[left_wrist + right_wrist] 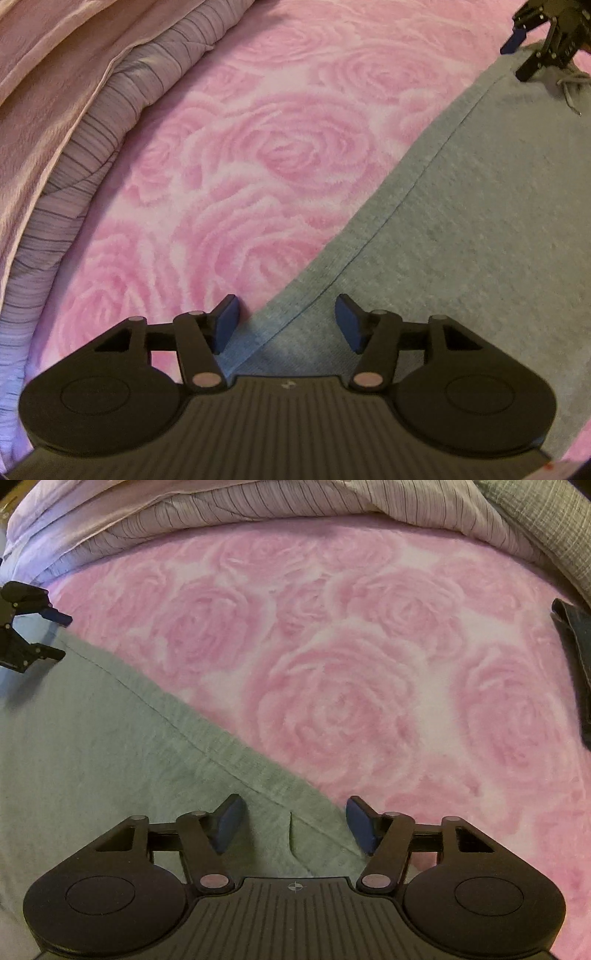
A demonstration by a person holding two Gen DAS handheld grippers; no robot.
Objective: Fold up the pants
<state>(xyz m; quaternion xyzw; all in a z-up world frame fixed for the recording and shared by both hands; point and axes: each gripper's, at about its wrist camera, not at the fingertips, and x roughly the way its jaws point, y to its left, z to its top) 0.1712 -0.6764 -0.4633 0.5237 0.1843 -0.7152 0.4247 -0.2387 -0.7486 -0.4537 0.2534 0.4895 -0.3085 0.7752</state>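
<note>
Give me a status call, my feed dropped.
Left gripper and right gripper open, jaws astride the grey pants' edge. Pants flat on pink rose blanket. Nothing in the way.

Soft, dim pinkish indoor light is falling evenly across the rose blanket [258, 155], with no glare showing. Fisheye curvature is bending the bedding [258, 506] at the edges, and corners are darkening. The left tongs [286, 328] are casting a faint shadow; fine detail is smearing slightly.

Grey-green pants [480, 206] lie flat, hemmed edge running diagonally over rose-patterned pink blanket [258, 147].
</note>
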